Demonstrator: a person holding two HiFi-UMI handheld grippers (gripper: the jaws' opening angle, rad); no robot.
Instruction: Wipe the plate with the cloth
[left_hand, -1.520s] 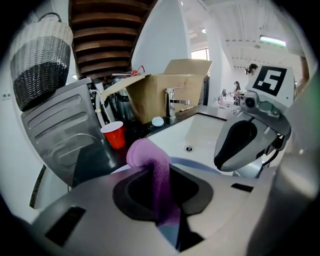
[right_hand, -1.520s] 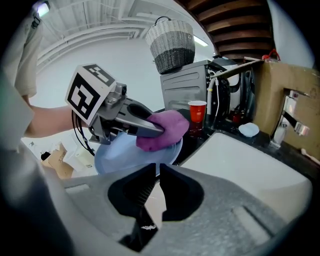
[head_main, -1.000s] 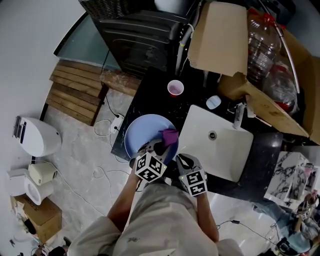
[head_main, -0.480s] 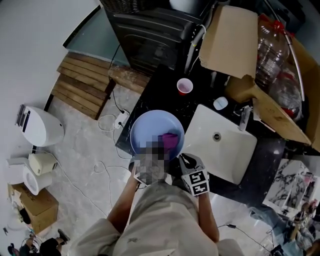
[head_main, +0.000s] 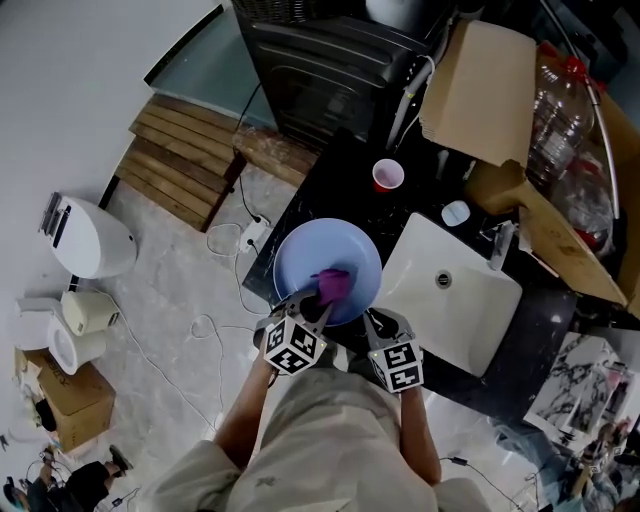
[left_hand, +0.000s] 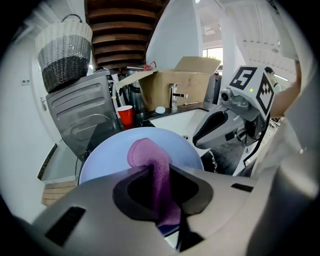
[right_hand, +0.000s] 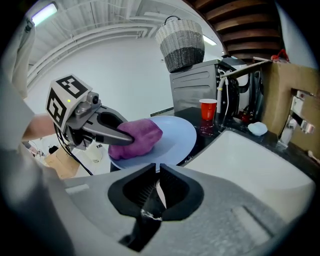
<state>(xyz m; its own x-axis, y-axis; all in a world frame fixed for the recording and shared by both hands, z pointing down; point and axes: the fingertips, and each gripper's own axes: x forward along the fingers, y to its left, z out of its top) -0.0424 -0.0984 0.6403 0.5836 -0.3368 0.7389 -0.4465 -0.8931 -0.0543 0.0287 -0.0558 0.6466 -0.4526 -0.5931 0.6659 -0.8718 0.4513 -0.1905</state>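
One cloth (left_hand: 147, 152) clamped in left hand-held gripper (left_hand: 159, 176), right hand-held gripper (right_hand: 158, 184) pinching plate (head_main: 300, 262) rim

I see bright, even light with soft shadows. A ceiling lamp (right_hand: 42, 13) glares white. Both gripper views bend and darken at their corners; the nearest foreground blurs.

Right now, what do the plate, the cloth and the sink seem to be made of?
The plate is likely plastic or melamine: pale blue, smooth, with a soft sheen. The cloth looks like purple microfibre or terry, judging by its fuzzy nap and soft folds. The sink is white and smooth, probably ceramic.
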